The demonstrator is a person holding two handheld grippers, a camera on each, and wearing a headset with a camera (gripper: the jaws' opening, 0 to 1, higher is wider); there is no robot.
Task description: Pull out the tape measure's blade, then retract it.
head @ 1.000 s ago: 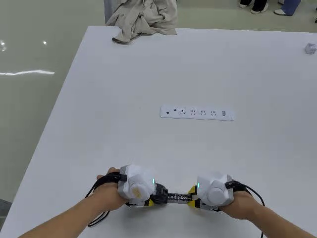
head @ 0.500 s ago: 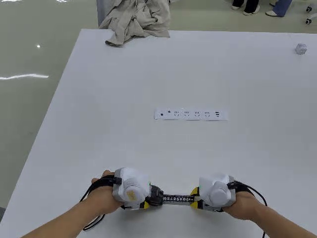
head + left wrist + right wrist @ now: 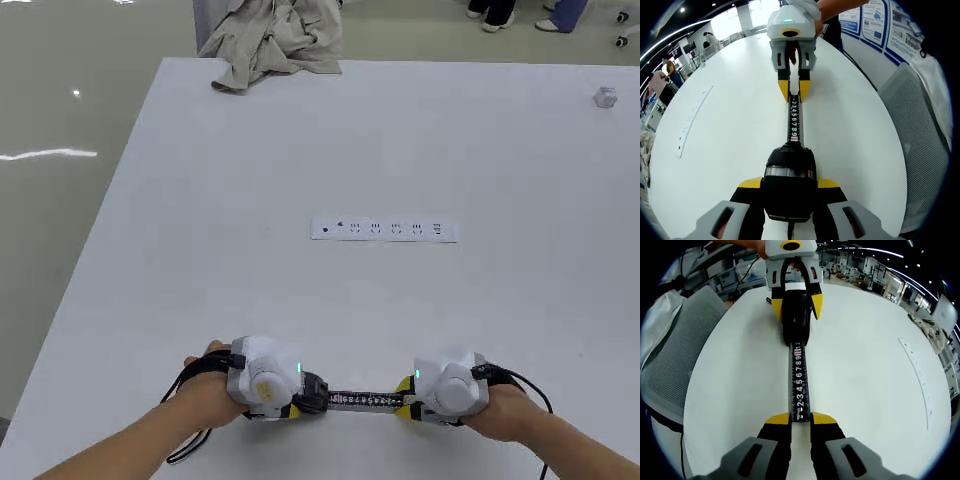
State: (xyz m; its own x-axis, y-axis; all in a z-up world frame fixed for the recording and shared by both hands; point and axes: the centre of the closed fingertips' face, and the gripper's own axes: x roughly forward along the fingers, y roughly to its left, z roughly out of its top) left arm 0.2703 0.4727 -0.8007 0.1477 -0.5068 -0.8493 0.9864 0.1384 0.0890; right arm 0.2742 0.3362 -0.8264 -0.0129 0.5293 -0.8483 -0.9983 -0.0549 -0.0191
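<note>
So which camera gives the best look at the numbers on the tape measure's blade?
The right gripper view: the blade runs straight up the middle, its digits large and readable. The left gripper view shows it too, smaller, beyond the black case. In the head view it is a thin strip, digits illegible.

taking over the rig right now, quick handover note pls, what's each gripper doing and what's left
Left gripper: shut on the black tape measure case, low over the white table.
Right gripper: shut on the tip of the white numbered blade, facing the left one.
Done: a short length of blade is out, straight between the two grippers.
Left: pull further if more is wanted, then retract the blade into the case, probably eased back rather than let go.
</note>
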